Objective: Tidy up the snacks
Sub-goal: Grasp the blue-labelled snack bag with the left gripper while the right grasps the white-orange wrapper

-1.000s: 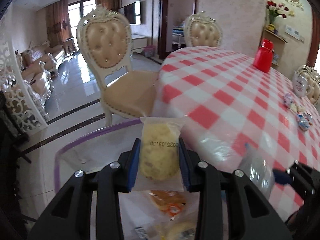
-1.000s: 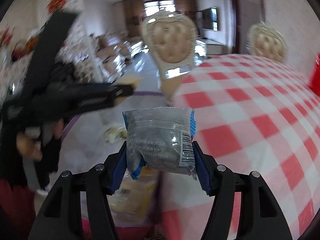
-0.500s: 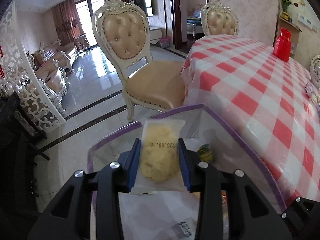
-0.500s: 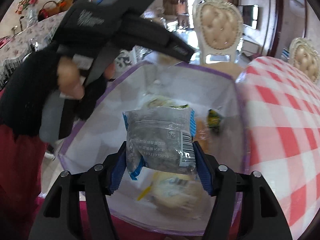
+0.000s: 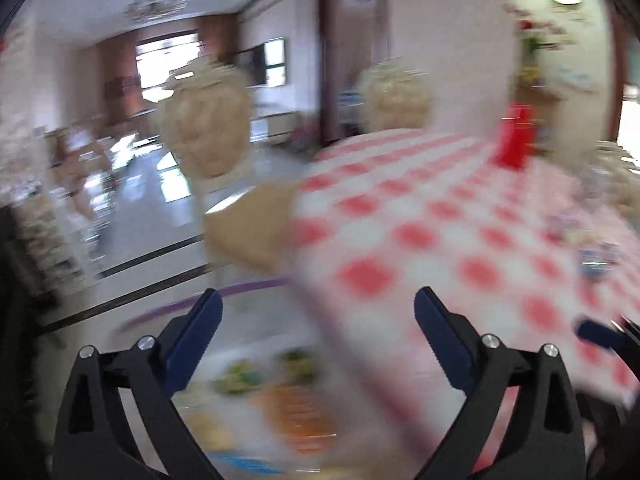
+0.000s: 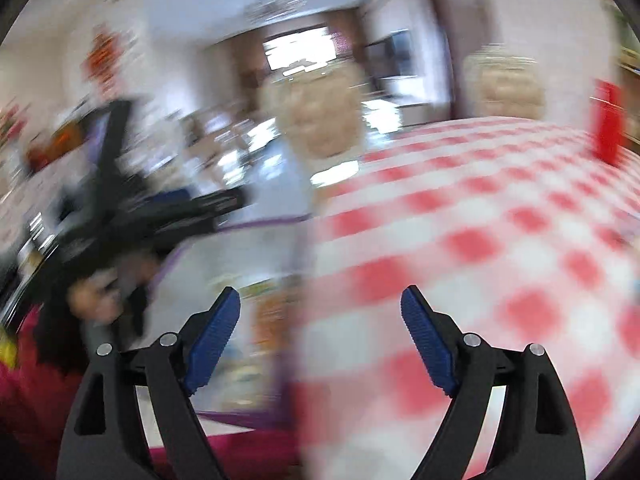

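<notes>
Left gripper [image 5: 316, 312] seen with jaws opening, spread wide, nothing held between. Right gripper [image 6: 320, 312] likewise opening, nothing gripped. Snack packets [image 5: 280, 392], blurred, seen lying in purple-rimmed clear bin [image 5: 256, 285] below both grippers, beside red-checked tablecloth [image 5: 460, 220]. Red container [image 5: 514, 136] stood at far table edge.

Both frames are blurring heavily. The round table's red-and-white checked cloth [image 5: 420, 240] is showing soft red squares on white. The clear plastic bag with a purple rim [image 5: 256, 286] is showing orange, green and yellow snack packets [image 5: 288, 396] inside. The tall red plastic container [image 5: 514, 136] is reading solid red. The cream-framed, tan-cushioned chair [image 5: 208, 136] is appearing beige. Gripper finger pads [image 6: 214, 334] are showing blue on black arms. A magenta sleeve [image 6: 28, 396] is showing at lower left.
</notes>
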A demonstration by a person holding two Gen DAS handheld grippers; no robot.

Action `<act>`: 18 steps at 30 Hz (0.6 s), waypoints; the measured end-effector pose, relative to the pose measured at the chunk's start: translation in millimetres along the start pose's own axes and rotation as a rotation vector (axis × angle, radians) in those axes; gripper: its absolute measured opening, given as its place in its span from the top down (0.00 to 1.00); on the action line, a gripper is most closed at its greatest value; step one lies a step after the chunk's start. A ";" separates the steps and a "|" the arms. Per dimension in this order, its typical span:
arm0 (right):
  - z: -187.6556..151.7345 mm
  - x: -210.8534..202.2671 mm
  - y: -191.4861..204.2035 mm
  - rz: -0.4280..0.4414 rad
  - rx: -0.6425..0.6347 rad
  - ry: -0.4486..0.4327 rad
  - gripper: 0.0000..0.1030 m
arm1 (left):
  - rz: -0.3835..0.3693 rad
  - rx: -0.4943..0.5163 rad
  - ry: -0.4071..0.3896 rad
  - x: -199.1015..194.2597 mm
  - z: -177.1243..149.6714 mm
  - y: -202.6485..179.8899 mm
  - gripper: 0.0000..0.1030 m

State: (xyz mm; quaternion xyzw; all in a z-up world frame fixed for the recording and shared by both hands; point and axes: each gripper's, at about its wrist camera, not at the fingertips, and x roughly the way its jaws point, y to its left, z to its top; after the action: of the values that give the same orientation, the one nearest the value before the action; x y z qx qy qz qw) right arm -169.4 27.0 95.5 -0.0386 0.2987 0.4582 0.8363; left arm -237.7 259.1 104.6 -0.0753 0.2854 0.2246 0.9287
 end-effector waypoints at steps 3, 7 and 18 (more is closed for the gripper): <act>0.4 -29.5 -69.6 -0.166 0.129 -0.037 0.18 | -0.262 0.061 0.004 1.4 7.2 -82.8 0.02; -21.0 -80.9 -176.2 -0.375 0.318 -0.078 0.16 | -0.496 0.148 0.077 29.1 10.3 -186.6 0.02; -83.0 -154.8 -360.0 -0.618 0.683 -0.095 0.16 | -0.607 0.350 0.232 144.9 1.5 -406.6 0.02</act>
State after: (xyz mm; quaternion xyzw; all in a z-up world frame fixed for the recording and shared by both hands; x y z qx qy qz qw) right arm 14.0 -324.0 35.0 0.1729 0.3681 0.0644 0.9113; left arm 56.7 -47.3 28.9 -0.0213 0.3877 -0.1233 0.9132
